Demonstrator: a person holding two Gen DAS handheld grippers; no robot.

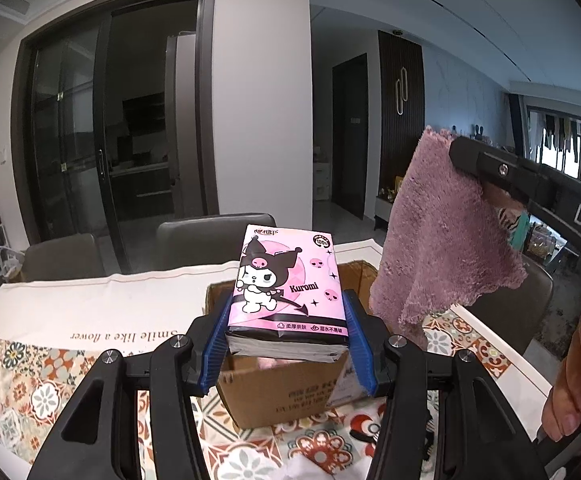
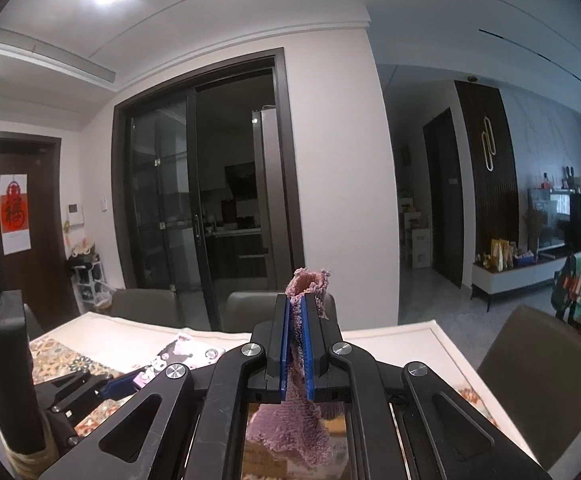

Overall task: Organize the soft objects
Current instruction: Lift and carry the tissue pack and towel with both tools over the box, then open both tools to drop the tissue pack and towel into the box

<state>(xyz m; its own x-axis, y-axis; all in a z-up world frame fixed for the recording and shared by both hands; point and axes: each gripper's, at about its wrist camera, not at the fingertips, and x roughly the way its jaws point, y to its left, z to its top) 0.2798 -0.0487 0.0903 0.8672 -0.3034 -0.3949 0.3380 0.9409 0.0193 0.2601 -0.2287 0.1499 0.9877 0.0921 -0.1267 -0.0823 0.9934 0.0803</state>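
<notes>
Left hand-held gripper (image 1: 286, 344) clamped on tissue pack (image 1: 286, 284), right hand-held gripper (image 2: 298, 344) pinching purple cloth (image 2: 294, 428); both above cardboard box (image 1: 290, 392), neither deposited yet.

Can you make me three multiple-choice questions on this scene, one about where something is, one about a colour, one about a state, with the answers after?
1. Where is the tissue pack?
A. Between the left gripper's fingers, above the box
B. Flat on the tablecloth
C. On a chair

2. What colour is the cloth?
A. Green
B. Purple
C. White

3. What state is the right gripper in?
A. Wide open, holding nothing
B. Open around the tissue pack
C. Shut on the cloth

Answers:
1 A: the blue pads flank the pack, with the open cardboard box right below.
2 B: its fuzzy surface shows mauve purple in both views.
3 C: the right wrist view shows its blue pads pinched together with cloth between them.
</notes>
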